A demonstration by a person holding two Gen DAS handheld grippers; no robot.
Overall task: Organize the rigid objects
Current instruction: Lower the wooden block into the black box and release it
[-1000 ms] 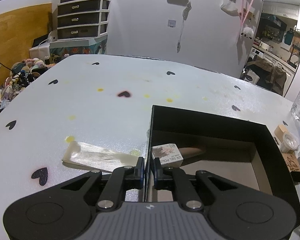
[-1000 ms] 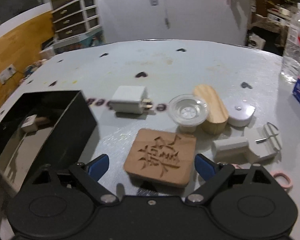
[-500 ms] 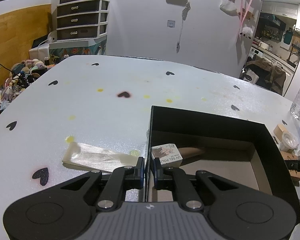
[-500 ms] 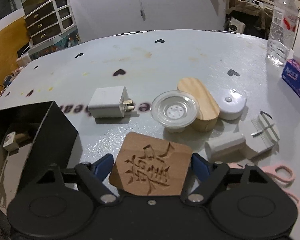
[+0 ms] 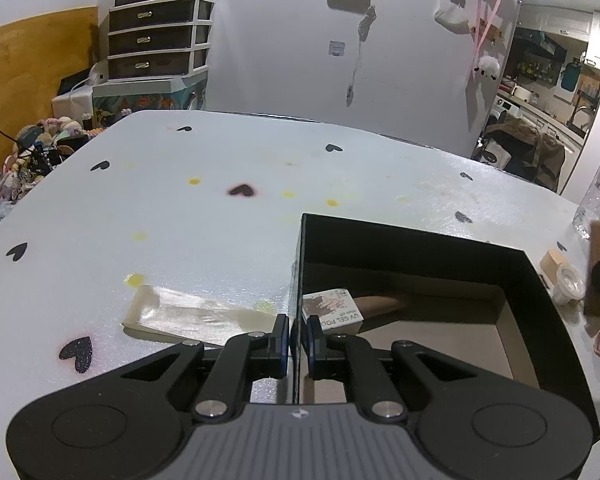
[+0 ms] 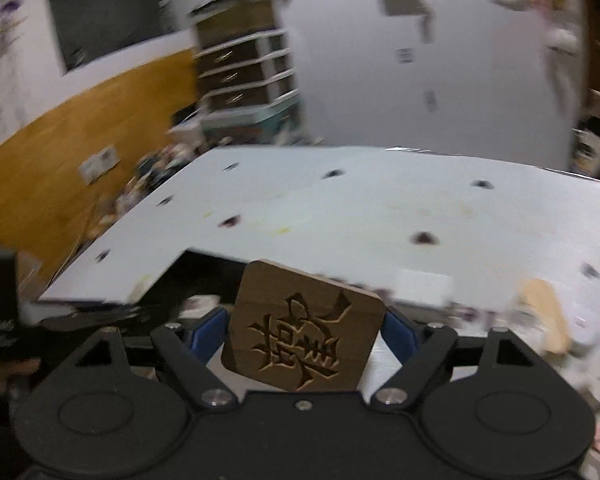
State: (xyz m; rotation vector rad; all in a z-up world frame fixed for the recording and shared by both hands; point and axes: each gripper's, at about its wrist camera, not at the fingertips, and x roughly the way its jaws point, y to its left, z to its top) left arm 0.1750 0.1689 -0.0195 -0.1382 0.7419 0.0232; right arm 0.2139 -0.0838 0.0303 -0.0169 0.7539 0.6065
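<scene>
On the far left of the white heart-printed table, a flat clear plastic packet lies just left of the black box. The left gripper has its jaws pinched onto the box's left wall, one finger outside and one inside. Inside the box, against that wall, sits a small carton printed "UV GEL POLISH", with a brown wooden piece lying behind it and touching it. To the right of the box, in the left wrist view, stand a pale wooden block, a clear round dish and, at the edge, a plastic bottle.

In the blurred right wrist view, the right gripper is clamped on a square wooden stamp carved with a Chinese character, its blue pads pressing both side edges, the stamp lifted clear of the table. The stamp hides part of the box's rim behind it. Further right, a white charger and an oval wooden block lie on the table, smeared by motion.
</scene>
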